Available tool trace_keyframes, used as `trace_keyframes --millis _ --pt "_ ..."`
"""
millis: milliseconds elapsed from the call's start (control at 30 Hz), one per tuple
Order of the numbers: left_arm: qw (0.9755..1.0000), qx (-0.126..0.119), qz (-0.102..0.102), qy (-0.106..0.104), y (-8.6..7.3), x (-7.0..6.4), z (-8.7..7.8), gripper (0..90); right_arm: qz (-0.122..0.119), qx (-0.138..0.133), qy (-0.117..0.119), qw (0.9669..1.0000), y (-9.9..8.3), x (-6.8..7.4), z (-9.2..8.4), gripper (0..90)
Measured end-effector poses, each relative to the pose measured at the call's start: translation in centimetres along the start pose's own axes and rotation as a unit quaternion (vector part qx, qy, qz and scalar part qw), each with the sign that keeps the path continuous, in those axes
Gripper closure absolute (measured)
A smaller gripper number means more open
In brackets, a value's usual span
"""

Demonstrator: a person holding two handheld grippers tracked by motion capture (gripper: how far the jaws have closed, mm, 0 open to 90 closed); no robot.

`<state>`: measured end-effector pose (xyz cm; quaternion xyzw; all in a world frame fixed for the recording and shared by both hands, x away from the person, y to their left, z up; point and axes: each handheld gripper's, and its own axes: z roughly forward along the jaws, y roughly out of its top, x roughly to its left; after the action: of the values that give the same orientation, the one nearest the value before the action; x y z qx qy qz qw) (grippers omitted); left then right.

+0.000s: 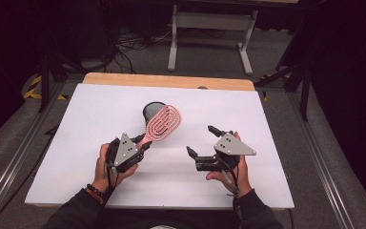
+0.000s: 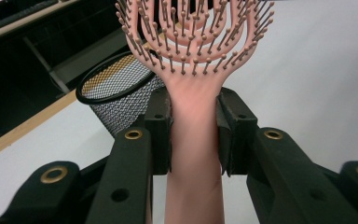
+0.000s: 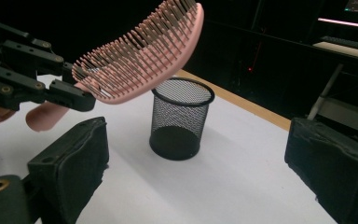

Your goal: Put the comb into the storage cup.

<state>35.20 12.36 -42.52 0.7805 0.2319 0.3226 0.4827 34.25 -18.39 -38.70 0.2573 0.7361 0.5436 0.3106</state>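
On the white table [image 1: 124, 191] I have a black mesh pen cup [image 3: 181, 119] standing upright, well clear of the near edge. My left gripper [image 2: 193, 135] is clamped on the handle of the pink vented hairbrush [image 1: 162, 122], whose head is raised and tilted just above and beside the cup's rim. My right gripper [image 1: 201, 141] is spread wide with nothing between its jaws. Step in hand, as I judge it: carrying the brush to the cup. Next: align the brush over the opening and lower it in.

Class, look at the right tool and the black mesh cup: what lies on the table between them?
Nothing: in the right gripper view, only bare white table lies between the open right tool and the mesh cup.
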Motion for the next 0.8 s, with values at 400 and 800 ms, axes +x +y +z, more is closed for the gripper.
trace_keyframes --millis 400,800 --pt "0.9998 -0.016 0.009 -0.005 -0.1 -1.2 0.1 69.6 0.040 0.003 0.032 0.9987 1.1 1.6 2.5 10.8" --pt "0.9993 -0.025 0.022 -0.018 -0.1 -2.4 0.3 69.6 0.080 -0.001 0.041 0.9960 1.1 1.5 3.9 13.0"
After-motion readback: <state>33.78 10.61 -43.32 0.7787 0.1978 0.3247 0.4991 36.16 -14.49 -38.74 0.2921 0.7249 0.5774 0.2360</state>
